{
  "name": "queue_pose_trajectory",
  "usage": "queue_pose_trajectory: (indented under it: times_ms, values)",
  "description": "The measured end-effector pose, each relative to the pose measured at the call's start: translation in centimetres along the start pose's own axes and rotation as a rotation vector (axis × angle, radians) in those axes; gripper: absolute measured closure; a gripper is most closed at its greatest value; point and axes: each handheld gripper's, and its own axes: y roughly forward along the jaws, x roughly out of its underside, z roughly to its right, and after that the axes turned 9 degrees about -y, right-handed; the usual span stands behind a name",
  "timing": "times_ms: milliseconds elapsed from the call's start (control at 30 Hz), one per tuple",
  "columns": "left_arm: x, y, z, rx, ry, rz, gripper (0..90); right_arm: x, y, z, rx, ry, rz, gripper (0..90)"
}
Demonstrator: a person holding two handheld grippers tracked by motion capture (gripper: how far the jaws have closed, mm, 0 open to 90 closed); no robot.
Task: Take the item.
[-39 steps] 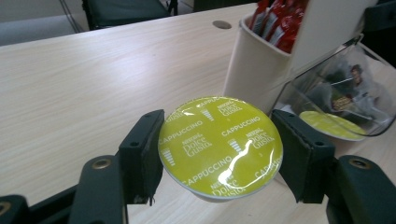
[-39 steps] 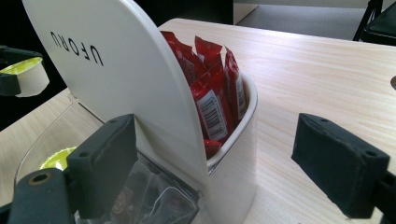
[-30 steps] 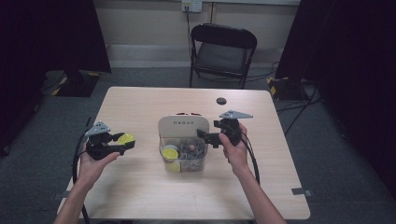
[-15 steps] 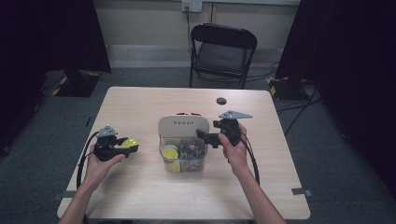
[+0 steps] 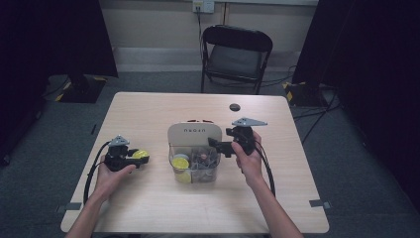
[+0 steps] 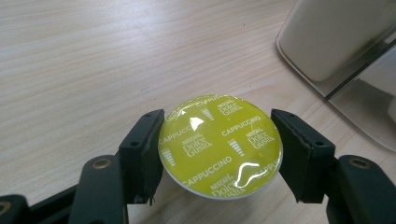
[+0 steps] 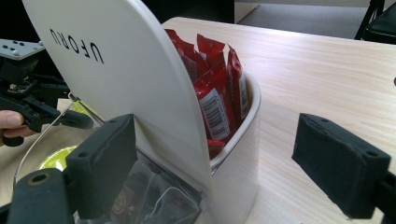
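Observation:
A yellow Dolce Gusto cappuccino capsule (image 6: 219,147) sits foil side up between my left gripper's (image 6: 218,140) jaws, low over the wood. From above, that left gripper (image 5: 140,157) and capsule (image 5: 140,154) are on the table's left side, apart from the organiser. The organiser has a white back panel (image 5: 193,132) and a clear front bin (image 5: 198,171) holding yellow capsules (image 5: 181,162) and dark items. My right gripper (image 5: 218,146) is open at the organiser's right side. In its own view, the right gripper (image 7: 224,144) straddles the white panel's (image 7: 116,60) edge, beside red sachets (image 7: 219,88).
A small black round object (image 5: 235,107) lies at the table's far side. A black folding chair (image 5: 236,52) stands beyond the table. The left gripper (image 7: 23,93) and a fingertip appear past the organiser in the right gripper view. Bare wood surrounds the organiser.
My left gripper has sunk toward the tabletop and shifted slightly right, still carrying the yellow capsule. The right gripper has stayed beside the organiser.

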Motion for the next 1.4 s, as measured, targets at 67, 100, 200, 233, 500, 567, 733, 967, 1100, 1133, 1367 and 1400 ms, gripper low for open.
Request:
queue_pose_trajectory:
  times_ms: [67,100,200,233,500,567,733,967,1100,1133,1367,1400]
  values:
    - [0.0,0.1,0.1,0.008,-0.01,-0.002,37.7,0.0,0.1,-0.1,0.0,-0.005,-0.002,13.1]
    - [0.0,0.2,0.2,0.001,-0.002,-0.007,37.7,0.0,0.1,-0.1,-0.002,-0.007,-0.003,13.1]
    - [0.0,0.4,0.3,0.011,-0.001,-0.014,37.7,0.1,0.2,-0.1,-0.007,-0.005,-0.006,13.1]
    - [0.0,0.5,0.4,0.005,0.007,-0.02,37.7,0.1,0.2,-0.1,-0.006,-0.005,-0.006,13.2]
    - [0.1,0.4,0.3,0.012,-0.003,-0.027,37.3,0.1,0.2,-0.1,-0.007,-0.002,-0.006,13.4]
    - [0.1,0.3,0.2,0.015,-0.01,-0.021,35.8,0.1,0.2,-0.1,-0.006,-0.002,-0.006,13.4]
    - [0.0,0.1,0.3,0.012,-0.02,-0.006,27.1,0.2,0.3,-0.1,-0.011,0.0,-0.007,13.5]
    - [0.1,-0.6,0.7,0.026,-0.016,-0.001,23.3,0.1,0.3,-0.1,-0.014,-0.002,-0.008,13.7]
    - [0.2,-1.6,0.9,0.024,-0.013,0.01,23.3,0.0,0.3,-0.1,-0.018,-0.003,-0.014,14.2]
    - [0.3,-1.9,0.9,0.019,-0.012,0.013,23.3,0.0,0.3,-0.1,-0.02,-0.003,-0.014,14.2]
    - [1.3,-3.3,1.3,0.023,0.001,0.012,22.6,0.0,0.4,-0.2,-0.026,-0.002,-0.019,14.4]
    - [1.6,-3.4,1.5,0.019,0.02,-0.003,22.6,-0.1,0.4,-0.2,-0.026,-0.002,-0.018,14.3]
